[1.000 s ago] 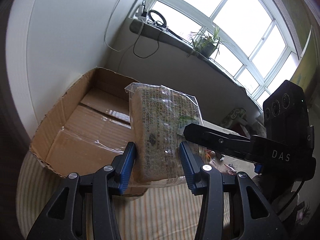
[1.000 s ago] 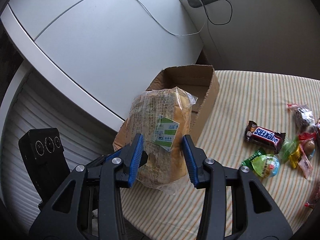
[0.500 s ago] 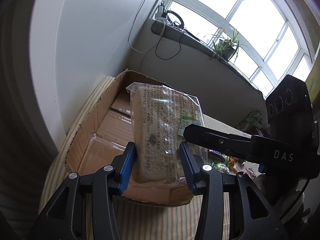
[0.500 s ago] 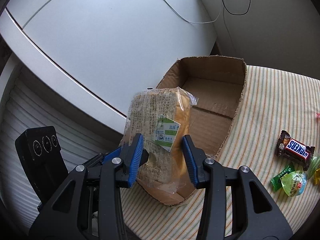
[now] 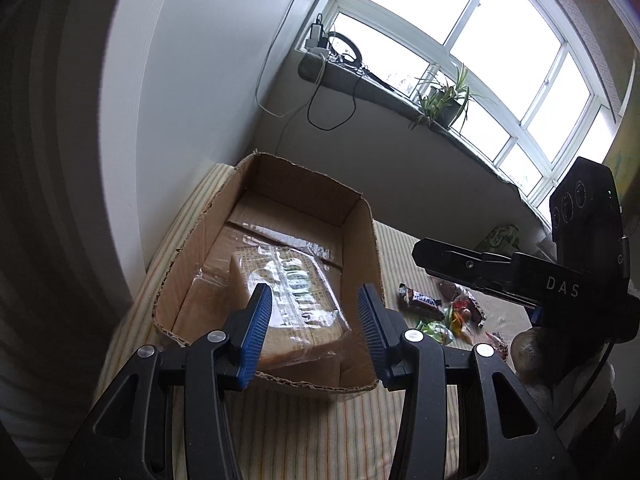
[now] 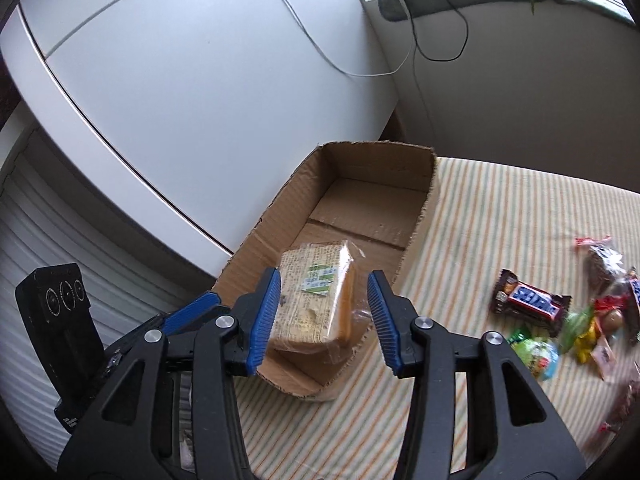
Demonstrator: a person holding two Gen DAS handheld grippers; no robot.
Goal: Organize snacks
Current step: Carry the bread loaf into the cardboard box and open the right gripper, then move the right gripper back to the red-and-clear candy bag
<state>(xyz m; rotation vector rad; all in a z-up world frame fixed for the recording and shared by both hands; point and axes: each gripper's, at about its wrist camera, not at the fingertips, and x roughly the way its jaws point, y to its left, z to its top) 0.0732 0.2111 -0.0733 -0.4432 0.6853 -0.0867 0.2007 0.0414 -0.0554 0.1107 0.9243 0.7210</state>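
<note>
we count one bread pack point(image 6: 316, 300) lying in one box point(image 6: 416, 220) | both tongs, left point(image 5: 314, 316) and right point(image 6: 324, 312), spread apart, holding nothing | only our right view shows the pack's green label | snack pile point(image 6: 560, 312) on striped worktop point(image 6: 500, 208)

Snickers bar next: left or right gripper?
Probably right. The Snickers bar lies on the striped cloth just beside the open right gripper; the left gripper, also open, sits across the cardboard box.

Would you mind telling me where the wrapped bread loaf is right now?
The wrapped bread loaf lies inside the cardboard box at its near end, seen between the open fingers in both wrist views, left of the Snickers bar on the striped cloth.
</note>
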